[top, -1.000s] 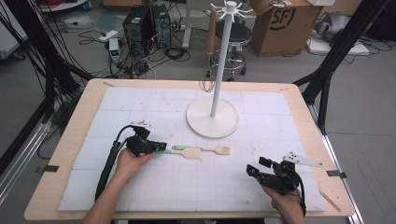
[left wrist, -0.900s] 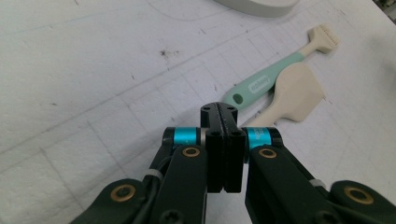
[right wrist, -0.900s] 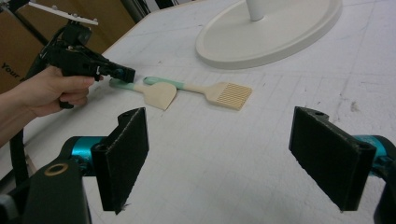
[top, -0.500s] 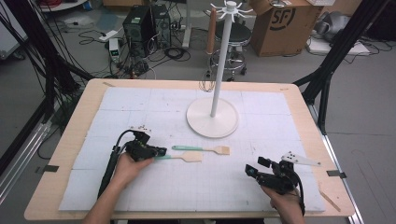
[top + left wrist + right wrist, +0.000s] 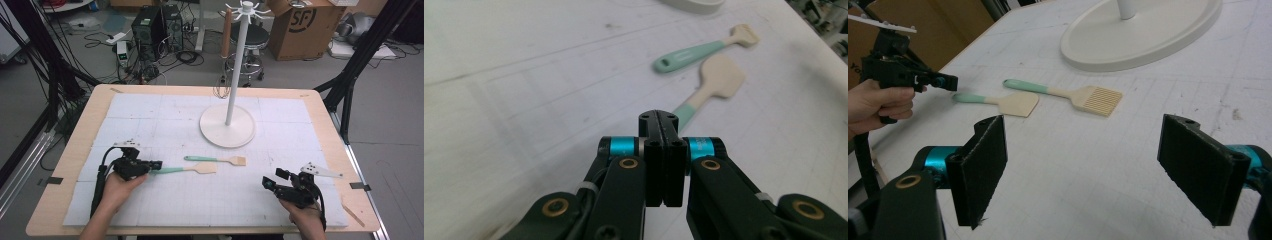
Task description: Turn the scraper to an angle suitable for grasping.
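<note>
Black jaws of the left gripper point(image 5: 156, 163) are pressed together; in the left gripper view point(image 5: 663, 122) nothing shows between them, and the spatula's point(image 5: 192, 169) green handle emerges just beyond their tips. In the high view that handle end lies at the jaw tips, whether touching I cannot tell, with the spatula flat on the white mat point(image 5: 165, 117), blade pointing right. Just behind it lies a brush point(image 5: 216, 160), also green-handled, its slotted head point(image 5: 1096, 100) to the right. Farther back stands the white rack point(image 5: 227, 125) on its round base. At the right, the right gripper point(image 5: 274, 178) rests low over the mat, jaws spread wide point(image 5: 1083, 165) with nothing between them.
</note>
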Demonstrator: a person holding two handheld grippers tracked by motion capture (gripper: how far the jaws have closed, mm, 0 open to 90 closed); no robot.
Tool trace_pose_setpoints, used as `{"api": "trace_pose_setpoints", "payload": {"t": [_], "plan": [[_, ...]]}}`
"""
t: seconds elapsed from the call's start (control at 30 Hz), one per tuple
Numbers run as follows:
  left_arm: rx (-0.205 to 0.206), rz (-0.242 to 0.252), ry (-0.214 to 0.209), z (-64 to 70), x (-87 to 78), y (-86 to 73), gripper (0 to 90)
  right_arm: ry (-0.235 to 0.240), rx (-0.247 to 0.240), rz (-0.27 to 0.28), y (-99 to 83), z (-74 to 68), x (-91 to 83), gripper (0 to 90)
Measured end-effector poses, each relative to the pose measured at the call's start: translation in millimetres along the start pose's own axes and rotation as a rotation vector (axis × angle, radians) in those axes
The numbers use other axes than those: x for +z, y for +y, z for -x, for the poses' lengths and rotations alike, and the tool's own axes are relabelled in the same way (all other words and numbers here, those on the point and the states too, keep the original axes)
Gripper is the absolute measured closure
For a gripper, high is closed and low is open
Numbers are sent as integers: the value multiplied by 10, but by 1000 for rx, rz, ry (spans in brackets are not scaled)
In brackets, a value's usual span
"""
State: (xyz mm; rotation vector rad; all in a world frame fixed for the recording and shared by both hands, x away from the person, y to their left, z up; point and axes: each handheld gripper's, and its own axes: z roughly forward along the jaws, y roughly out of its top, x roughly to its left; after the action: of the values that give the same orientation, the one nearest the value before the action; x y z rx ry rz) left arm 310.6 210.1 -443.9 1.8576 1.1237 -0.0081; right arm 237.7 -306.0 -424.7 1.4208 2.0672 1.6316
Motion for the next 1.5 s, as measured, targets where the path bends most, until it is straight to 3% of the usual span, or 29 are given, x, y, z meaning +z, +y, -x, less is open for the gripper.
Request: {"api": "trace_pose_setpoints", "payload": {"t": [0.17, 0.3, 0.67, 0.83, 1.1, 1.5], "plan": [[-28, 5, 45, -112, -96, -84, 897, 3, -6, -6, 6, -23, 27, 191], [-10, -17, 53, -70, -39, -94, 897, 6, -8, -11, 9, -39, 54, 191], [6, -21, 83, -28, -32, -94, 897, 5, -6, -10, 0, -26, 47, 191], [-12, -8, 87, 20, 46, -88, 897, 3, -2, -7, 6, -27, 35, 191], [1, -21, 81, 101, 237, 37, 897, 4, -12, -4, 12, -29, 46, 191], [26, -47, 38, 268, 483, 135, 897, 1, -1, 4, 9, -5, -5, 191]]}}
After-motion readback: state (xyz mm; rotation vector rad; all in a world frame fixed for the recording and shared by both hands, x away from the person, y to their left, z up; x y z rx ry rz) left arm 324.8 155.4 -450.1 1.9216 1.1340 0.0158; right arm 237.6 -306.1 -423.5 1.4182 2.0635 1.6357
